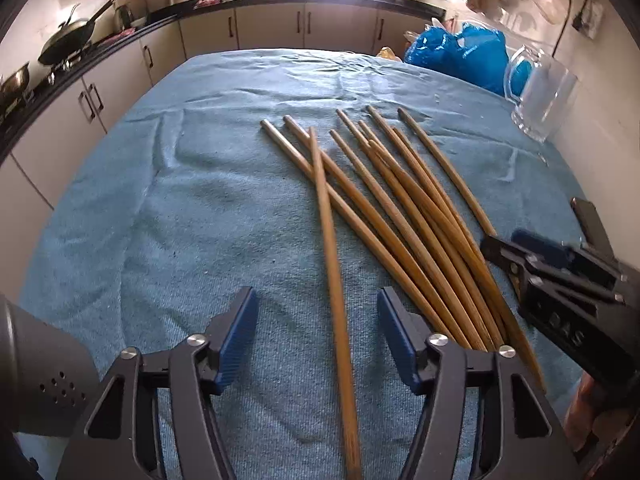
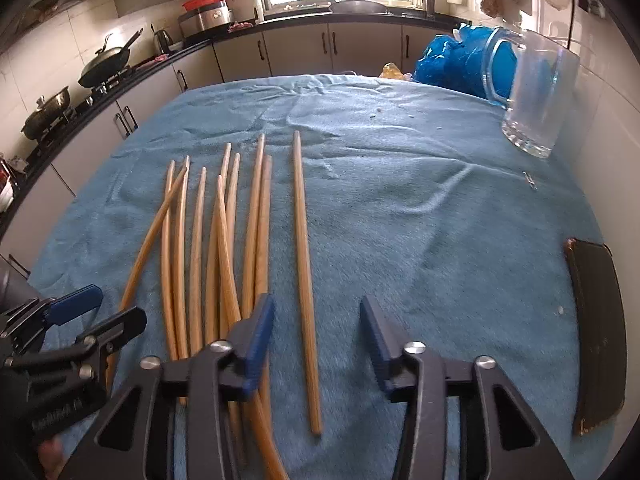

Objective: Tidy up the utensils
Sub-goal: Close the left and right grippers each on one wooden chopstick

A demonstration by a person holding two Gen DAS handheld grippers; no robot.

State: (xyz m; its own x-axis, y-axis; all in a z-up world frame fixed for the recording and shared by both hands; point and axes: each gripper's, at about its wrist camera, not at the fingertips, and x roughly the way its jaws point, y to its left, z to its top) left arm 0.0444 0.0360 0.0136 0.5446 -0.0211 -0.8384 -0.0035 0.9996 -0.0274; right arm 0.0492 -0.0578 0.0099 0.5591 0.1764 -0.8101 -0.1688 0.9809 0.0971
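Now both grippers hover wide open over the blue cloth (image 2: 420,200): left gripper (image 1: 318,336) straddles 1 chopstick (image 1: 330,248), right gripper (image 2: 318,340) another (image 2: 304,264); the bundle (image 2: 224,240) fans toward 11 o'clock, glass mug (image 2: 536,92) at 1.

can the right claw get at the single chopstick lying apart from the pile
Probably yes. The right claw is open, and the lone chopstick lies on the blue cloth running between its fingers, clear of the pile to its left. Nothing covers it.
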